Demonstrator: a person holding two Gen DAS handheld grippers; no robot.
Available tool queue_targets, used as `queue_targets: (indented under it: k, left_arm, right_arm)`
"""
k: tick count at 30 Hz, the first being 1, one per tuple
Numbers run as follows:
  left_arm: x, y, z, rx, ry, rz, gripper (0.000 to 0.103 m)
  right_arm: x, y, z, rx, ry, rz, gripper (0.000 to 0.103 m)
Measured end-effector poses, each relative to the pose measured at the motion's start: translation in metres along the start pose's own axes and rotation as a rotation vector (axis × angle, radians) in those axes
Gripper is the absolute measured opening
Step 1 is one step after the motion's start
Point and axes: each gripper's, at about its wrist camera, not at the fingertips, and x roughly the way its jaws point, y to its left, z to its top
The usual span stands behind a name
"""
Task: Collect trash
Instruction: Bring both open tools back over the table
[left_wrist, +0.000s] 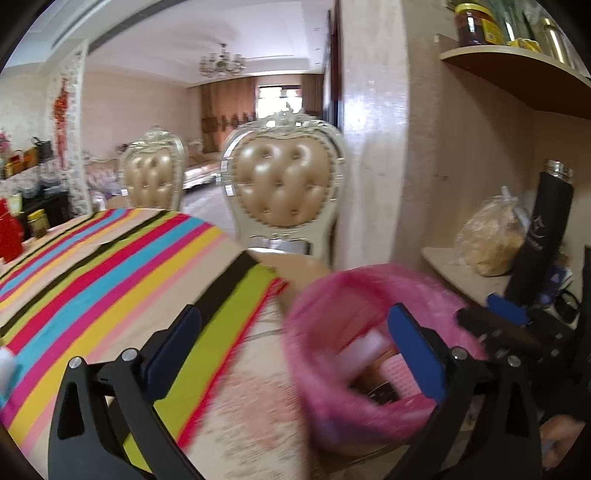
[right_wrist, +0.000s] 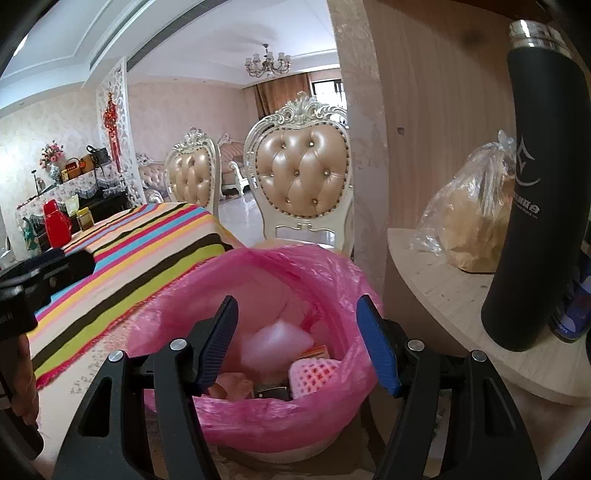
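Note:
A trash bin lined with a pink bag (right_wrist: 317, 273) stands at the table's corner, straight ahead in the right wrist view and at lower right in the left wrist view (left_wrist: 317, 306). Inside lie a white plastic packet (right_wrist: 273, 341), a pink foam net (right_wrist: 314, 373) and other scraps. My right gripper (right_wrist: 299, 339) is open and empty, its jaws hanging over the bin's mouth. My left gripper (left_wrist: 295, 339) is open and empty, above the table beside the bin's left rim. The right gripper's blue fingers (left_wrist: 506, 308) show behind the bin in the left wrist view.
The table carries a striped cloth (left_wrist: 110, 266). Two padded chairs (right_wrist: 303, 173) stand behind it. A side shelf (right_wrist: 461, 306) at right holds a black flask (right_wrist: 535, 192) and a bagged loaf (right_wrist: 476, 214). A red jug (right_wrist: 55, 225) and a jar stand at the table's far left.

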Motion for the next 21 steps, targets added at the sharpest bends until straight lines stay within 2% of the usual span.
queue_targets:
  k: [5, 13, 21]
  left_arm:
    - [-0.015, 0.030, -0.016, -0.004, 0.041, 0.109, 0.098]
    - [-0.054, 0.098, -0.043, -0.056, 0.074, 0.286, 0.098]
    - [-0.118, 0.199, -0.076, -0.254, 0.079, 0.500, 0.098]
  right_arm:
    - [-0.001, 0.027, -0.001, -0.042, 0.017, 0.048, 0.067]
    - [-0.007, 0.095, -0.006, -0.137, 0.038, 0.167, 0.070]
    - [-0.010, 0.177, -0.020, -0.239, 0.097, 0.308, 0.070]
